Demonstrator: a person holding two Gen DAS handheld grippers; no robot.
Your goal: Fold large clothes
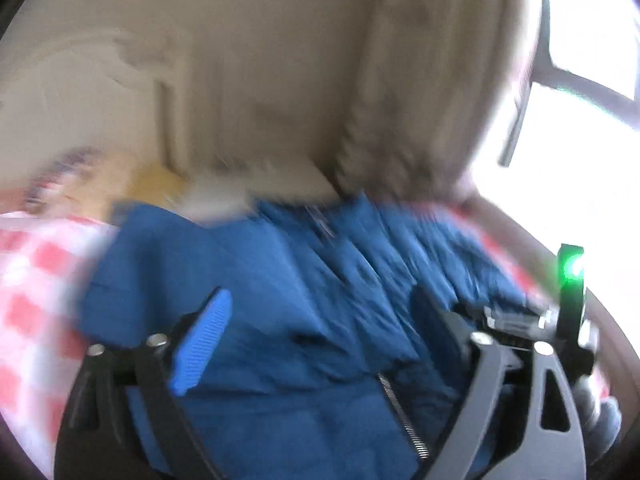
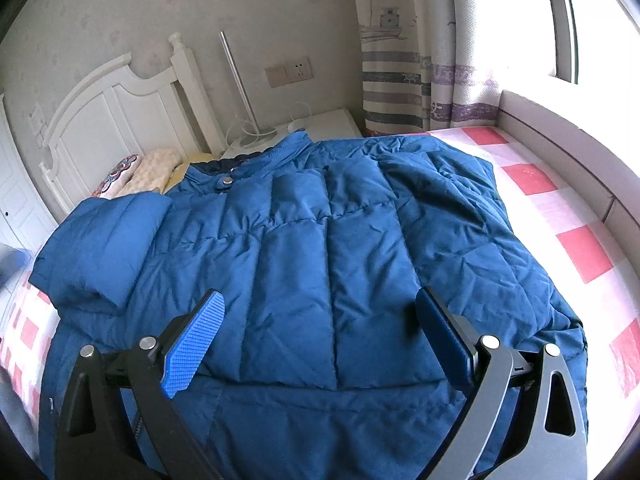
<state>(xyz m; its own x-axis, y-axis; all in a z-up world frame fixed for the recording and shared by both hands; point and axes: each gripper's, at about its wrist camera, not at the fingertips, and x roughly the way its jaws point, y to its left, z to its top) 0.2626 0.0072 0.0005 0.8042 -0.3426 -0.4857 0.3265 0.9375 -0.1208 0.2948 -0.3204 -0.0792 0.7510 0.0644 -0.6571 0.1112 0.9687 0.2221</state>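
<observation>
A blue quilted puffer jacket lies spread on a bed with a red-and-white checked sheet. Its collar with a snap button points to the headboard, and one sleeve is folded in at the left. My right gripper is open just above the jacket's lower middle, holding nothing. In the blurred left wrist view the jacket fills the lower half, its zipper showing. My left gripper is open above it, its right finger mostly lost against the fabric. The other gripper's body with a green light sits at the right.
A white headboard and pillows lie at the far left. A white nightstand with a lamp stands behind the jacket. Striped curtains and a window are at the right, above a grey padded ledge.
</observation>
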